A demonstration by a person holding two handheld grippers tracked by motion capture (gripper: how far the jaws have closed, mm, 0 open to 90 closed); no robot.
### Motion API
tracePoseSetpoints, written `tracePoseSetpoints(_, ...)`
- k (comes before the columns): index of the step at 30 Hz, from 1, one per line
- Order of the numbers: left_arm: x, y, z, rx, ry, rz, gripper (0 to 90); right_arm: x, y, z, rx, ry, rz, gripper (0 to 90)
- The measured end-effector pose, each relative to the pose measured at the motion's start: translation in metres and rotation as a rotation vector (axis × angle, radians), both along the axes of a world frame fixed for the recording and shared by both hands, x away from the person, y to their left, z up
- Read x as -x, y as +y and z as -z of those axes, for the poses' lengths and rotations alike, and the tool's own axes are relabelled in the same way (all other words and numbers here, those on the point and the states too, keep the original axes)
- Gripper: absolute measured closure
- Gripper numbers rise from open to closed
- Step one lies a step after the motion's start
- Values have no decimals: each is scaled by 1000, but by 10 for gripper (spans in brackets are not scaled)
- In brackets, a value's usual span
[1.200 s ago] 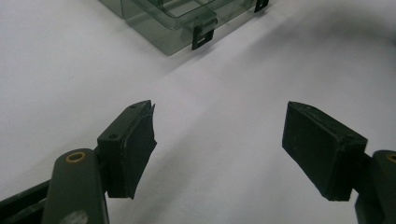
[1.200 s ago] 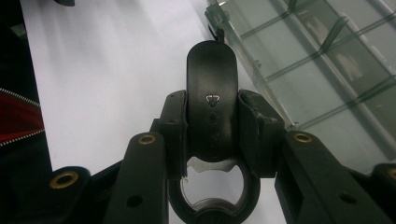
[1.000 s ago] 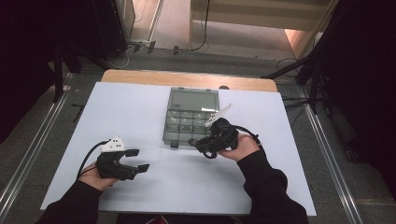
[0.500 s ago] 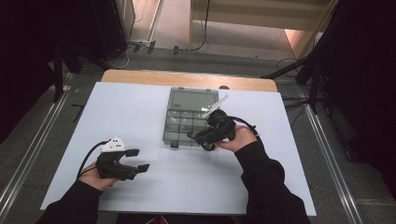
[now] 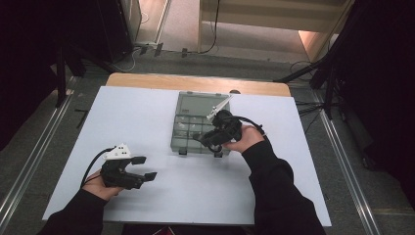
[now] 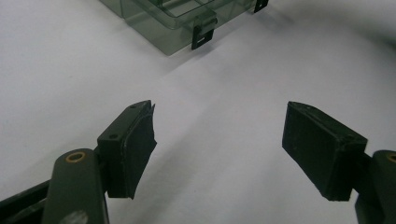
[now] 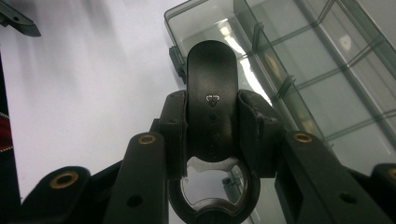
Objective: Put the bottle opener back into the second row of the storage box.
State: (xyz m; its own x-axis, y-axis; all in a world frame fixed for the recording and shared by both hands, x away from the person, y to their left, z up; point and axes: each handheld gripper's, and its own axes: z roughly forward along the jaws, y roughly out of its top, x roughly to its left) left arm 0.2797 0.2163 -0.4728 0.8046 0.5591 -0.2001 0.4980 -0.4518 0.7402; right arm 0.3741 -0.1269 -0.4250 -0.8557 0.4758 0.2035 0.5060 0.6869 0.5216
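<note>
A clear grey compartment box [image 5: 193, 110] lies open-topped on the white table sheet [image 5: 147, 117], past the middle. My right gripper [image 5: 203, 138] hovers over the box's near right part, pointing left. In the right gripper view it [image 7: 212, 121] is shut on a black-handled bottle opener [image 7: 211, 79], whose metal ring end lies back between the jaws, with the box's compartments [image 7: 317, 84] below. My left gripper [image 5: 145, 168] rests low at the near left of the sheet. In the left gripper view it [image 6: 219, 149] is open with nothing between its pads [image 6: 135, 144], and the box's latch [image 6: 203, 32] lies ahead.
The wooden table edge [image 5: 195, 83] shows behind the sheet. Metal rails [image 5: 29, 161] run along the floor on both sides. Dark stands and cables [image 5: 323, 73] sit at the back right. Bare sheet lies between the two grippers.
The right gripper, still holding the opener, has moved away from the person and slightly up, from the box's near edge to over the box. The left gripper has stayed put.
</note>
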Motion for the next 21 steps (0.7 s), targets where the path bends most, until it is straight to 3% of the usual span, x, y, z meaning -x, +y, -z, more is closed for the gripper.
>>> tracePoseSetpoints(15, 0, 0, 0, -3, -2, 2, 252, -12, 8, 2, 30, -39, -68, 663)
tracePoseSetpoints(21, 0, 0, 0, 0, -2, 1, 252, -14, 10, 3, 44, -74, -119, 663)
